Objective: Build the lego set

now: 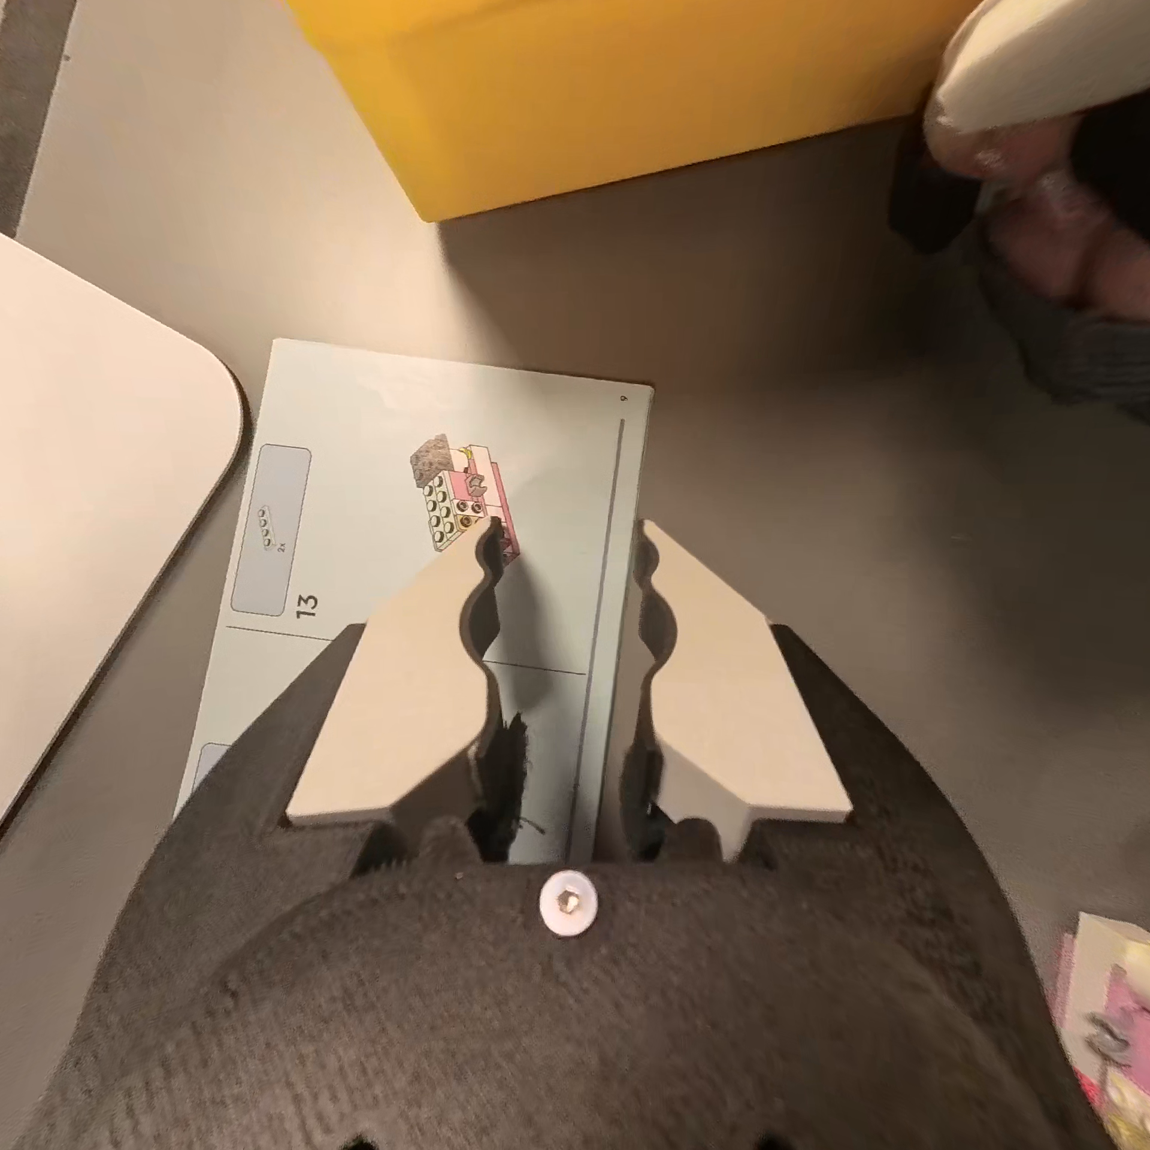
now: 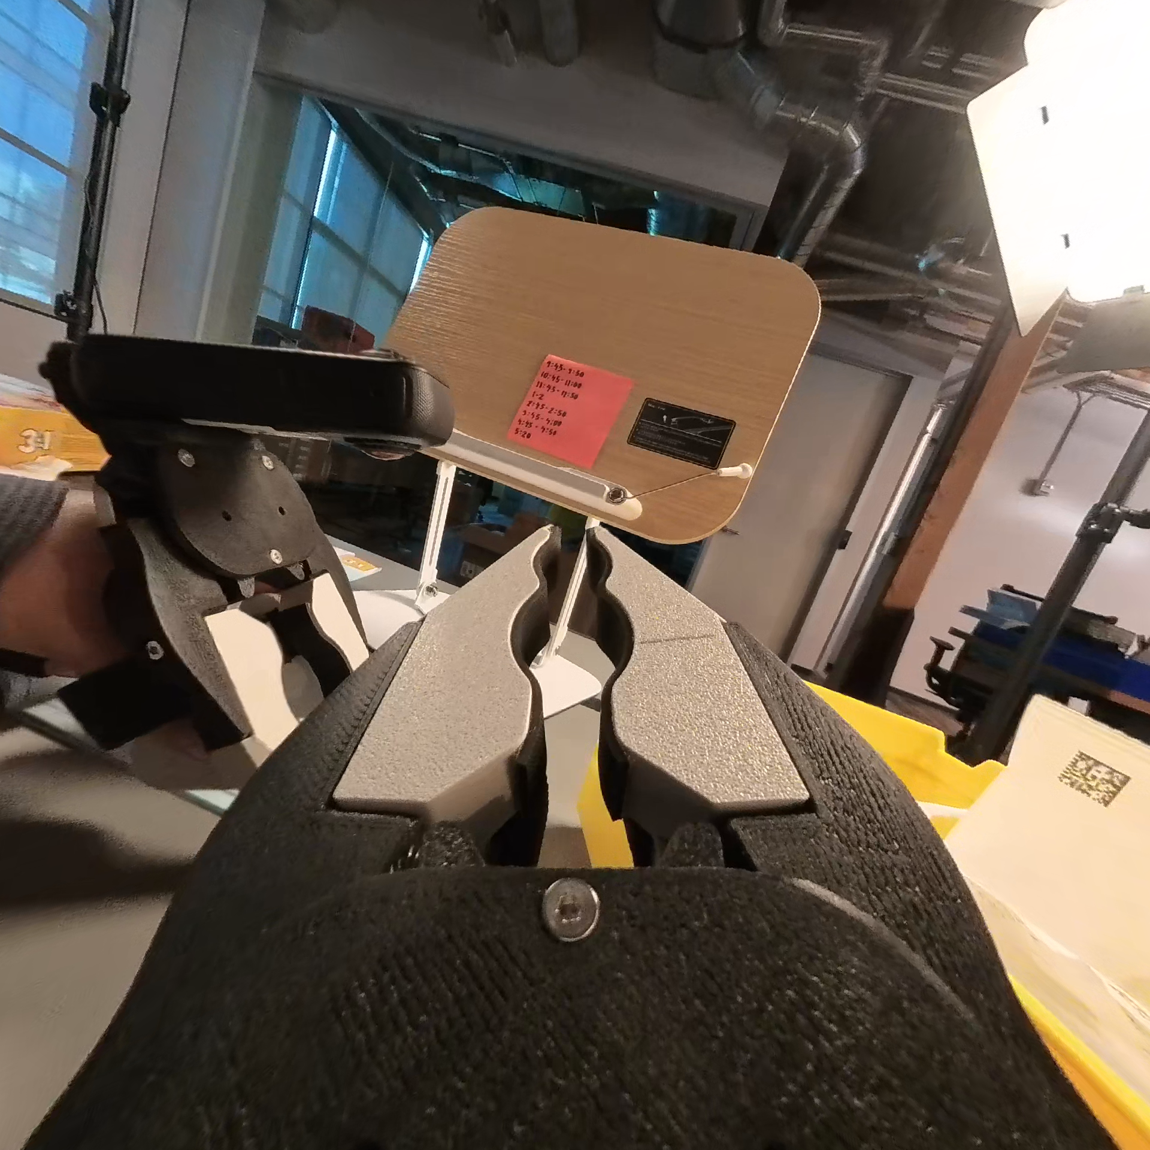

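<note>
The printed instruction sheet (image 1: 435, 498) lies flat on the grey table (image 1: 809, 467) and serves as the landmark. Left of it sits the rounded pale base plate (image 1: 93, 467) of a stand, likely parked close so a page could be propped there. The left gripper (image 1: 566, 529) hangs directly over the sheet, jaws moderately wide with nothing between them; its left fingertip (image 1: 479, 529) covers part of the drawn brick model, its right one hangs over the sheet's right edge. That placement suggests the sheet is laid out for reading. Its long axis runs away from the camera, and the print reads sideways. Beyond the sheet stands a yellow bin (image 1: 591, 93).

Right of the sheet, the right gripper (image 2: 569, 535) is raised off the table above the bin, jaws narrow and empty, aimed at the wooden board (image 2: 622, 323) of the stand, well apart from it.
</note>
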`<action>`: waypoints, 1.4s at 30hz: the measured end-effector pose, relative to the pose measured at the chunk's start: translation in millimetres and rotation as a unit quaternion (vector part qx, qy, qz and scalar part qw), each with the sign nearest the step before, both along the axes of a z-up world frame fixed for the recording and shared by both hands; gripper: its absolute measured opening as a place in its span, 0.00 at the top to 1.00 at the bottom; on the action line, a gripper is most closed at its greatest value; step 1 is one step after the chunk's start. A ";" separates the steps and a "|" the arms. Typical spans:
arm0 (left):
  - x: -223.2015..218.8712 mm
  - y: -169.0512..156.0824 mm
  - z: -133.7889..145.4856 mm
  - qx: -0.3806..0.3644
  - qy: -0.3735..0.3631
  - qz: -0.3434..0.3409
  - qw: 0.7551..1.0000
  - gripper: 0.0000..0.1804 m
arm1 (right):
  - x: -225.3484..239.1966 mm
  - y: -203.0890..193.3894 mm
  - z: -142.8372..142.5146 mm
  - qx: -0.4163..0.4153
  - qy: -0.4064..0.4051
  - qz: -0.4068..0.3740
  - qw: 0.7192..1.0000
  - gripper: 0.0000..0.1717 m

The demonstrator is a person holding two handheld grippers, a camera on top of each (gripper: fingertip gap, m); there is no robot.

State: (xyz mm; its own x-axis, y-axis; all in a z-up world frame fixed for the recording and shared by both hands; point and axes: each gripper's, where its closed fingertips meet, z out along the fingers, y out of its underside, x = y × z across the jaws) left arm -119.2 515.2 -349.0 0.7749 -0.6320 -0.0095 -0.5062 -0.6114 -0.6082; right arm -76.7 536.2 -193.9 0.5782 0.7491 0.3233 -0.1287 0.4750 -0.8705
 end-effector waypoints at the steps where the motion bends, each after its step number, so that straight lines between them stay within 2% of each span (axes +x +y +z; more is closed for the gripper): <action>1: 0.3 -0.3 0.6 -0.003 -0.009 0.000 1.000 0.78 | 0.2 0.0 0.3 -0.001 0.001 0.000 1.000 0.97; 8: 7.8 -7.1 3.9 -0.037 -0.103 0.007 0.994 0.90 | -0.5 0.6 -0.3 -0.009 0.005 0.003 1.000 0.97; 10: 12.3 -11.9 3.3 -0.050 -0.124 0.001 0.991 0.99 | -0.7 0.7 -0.3 -0.010 0.005 0.003 1.000 0.97; 14: 12.4 -14.2 2.9 -0.051 -0.141 0.016 0.989 1.00 | -0.9 0.8 -0.5 -0.010 0.005 0.003 1.000 0.97; 16: 6.5 -11.9 4.6 -0.027 -0.128 0.032 0.991 1.00 | -1.6 0.8 -1.3 -0.011 0.002 0.004 1.000 0.97; 20: -9.4 -5.1 25.1 0.078 -0.108 0.091 0.987 1.00 | -4.1 0.9 -3.6 -0.013 -0.006 0.003 1.000 0.95; 23: -10.2 -4.3 30.2 0.132 -0.065 0.094 0.985 1.00 | -4.9 1.1 -4.0 -0.020 -0.004 0.004 1.000 0.95; 24: -8.0 -2.6 29.4 0.140 -0.044 0.088 0.985 1.00 | -4.4 0.9 -3.3 -0.020 -0.001 0.004 1.000 0.95; 25: -5.1 0.1 26.6 0.137 -0.025 0.081 0.987 0.87 | -3.7 0.9 -2.7 -0.020 0.001 0.003 1.000 0.95; 27: 4.6 5.1 17.8 0.108 -0.004 0.055 0.993 0.73 | -2.0 1.1 -1.2 -0.016 0.005 0.000 1.000 0.95; 29: 9.1 12.5 9.6 0.096 0.023 0.028 0.995 0.68 | -0.3 1.1 0.3 -0.012 0.008 -0.002 1.000 0.96; 31: 10.3 19.8 6.6 0.116 0.055 0.002 0.992 0.68 | 0.8 1.2 1.5 -0.010 0.010 -0.003 1.000 0.96; 34: 16.3 19.4 5.3 0.096 0.055 -0.017 0.994 0.68 | 1.5 1.4 2.3 -0.010 0.013 -0.003 1.000 0.96; 37: 14.6 19.7 6.1 0.094 0.077 -0.023 0.992 0.70 | 1.4 1.7 2.5 -0.011 0.015 -0.003 1.000 0.96; 42: 11.2 22.4 9.9 0.134 0.134 -0.024 0.981 0.72 | 1.6 1.9 3.0 -0.012 0.016 -0.003 1.000 0.96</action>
State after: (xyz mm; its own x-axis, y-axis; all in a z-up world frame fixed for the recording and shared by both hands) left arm -108.0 537.6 -339.1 0.6907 -0.6148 -0.3808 -0.6950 -0.4187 -0.5846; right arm -75.1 538.1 -190.9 0.5923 0.7532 0.2860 -0.1545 0.4546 -0.8772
